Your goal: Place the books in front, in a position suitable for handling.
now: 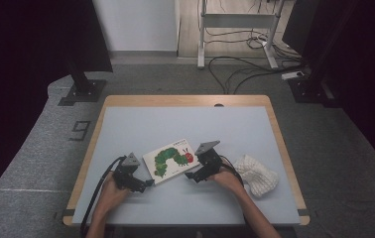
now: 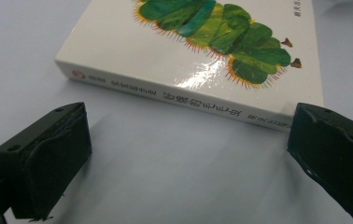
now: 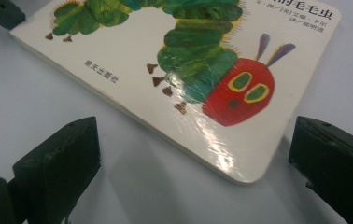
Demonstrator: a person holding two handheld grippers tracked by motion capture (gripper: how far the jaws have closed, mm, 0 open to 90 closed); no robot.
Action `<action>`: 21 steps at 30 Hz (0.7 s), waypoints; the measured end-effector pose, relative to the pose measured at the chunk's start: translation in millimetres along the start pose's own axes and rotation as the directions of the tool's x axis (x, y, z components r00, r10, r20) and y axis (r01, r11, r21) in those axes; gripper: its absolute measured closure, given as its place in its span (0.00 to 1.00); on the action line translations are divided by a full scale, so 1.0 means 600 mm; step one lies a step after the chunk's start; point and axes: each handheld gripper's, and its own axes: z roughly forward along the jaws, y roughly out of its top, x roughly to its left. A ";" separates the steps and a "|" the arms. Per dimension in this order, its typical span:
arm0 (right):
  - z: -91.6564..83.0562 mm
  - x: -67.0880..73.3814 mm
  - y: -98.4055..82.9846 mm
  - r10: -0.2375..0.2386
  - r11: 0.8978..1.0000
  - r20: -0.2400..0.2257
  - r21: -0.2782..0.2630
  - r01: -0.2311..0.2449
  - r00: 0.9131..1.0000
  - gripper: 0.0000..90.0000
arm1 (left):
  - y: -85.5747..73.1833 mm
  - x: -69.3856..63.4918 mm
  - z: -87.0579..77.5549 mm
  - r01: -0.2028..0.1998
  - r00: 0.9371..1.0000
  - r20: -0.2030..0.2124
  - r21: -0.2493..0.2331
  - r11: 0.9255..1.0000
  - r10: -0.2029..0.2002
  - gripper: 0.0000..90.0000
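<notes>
Pale blue tabletop [image 1: 185, 124] is seen under a glossy white caterpillar board book [image 1: 171, 160], probably stiff and slippery, lying just ahead of both spread, empty grippers [image 1: 148, 183] [image 1: 189, 175]; its spine edge is best gripped.

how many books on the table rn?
1. The caterpillar picture book lies flat and closed near the table's middle, between the two grippers; white knitted cloth sits to its right.

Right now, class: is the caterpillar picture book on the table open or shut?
Shut. The book lies flat on the table, front cover up; the left gripper view shows its spine and closed edge, with no page lifted.
</notes>
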 end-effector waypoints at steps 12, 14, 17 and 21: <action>-0.003 -0.016 0.001 0.014 1.000 0.009 0.007 -0.014 1.000 0.02 | 0.003 0.013 0.004 -0.065 0.998 -0.019 0.023 0.998 0.066 0.00; -0.002 -0.016 0.002 0.017 1.000 0.002 0.004 -0.017 1.000 0.02 | 0.004 0.010 0.005 -0.072 0.997 -0.019 0.029 0.997 0.073 0.00; 0.000 -0.016 0.005 0.017 1.000 -0.006 0.005 -0.017 1.000 0.02 | 0.011 0.003 0.011 -0.086 0.996 -0.008 0.030 0.996 0.086 0.00; 0.001 -0.022 0.006 0.023 1.000 0.014 0.009 -0.024 1.000 0.01 | 0.019 -0.008 0.020 -0.104 0.995 0.008 0.030 0.994 0.104 0.00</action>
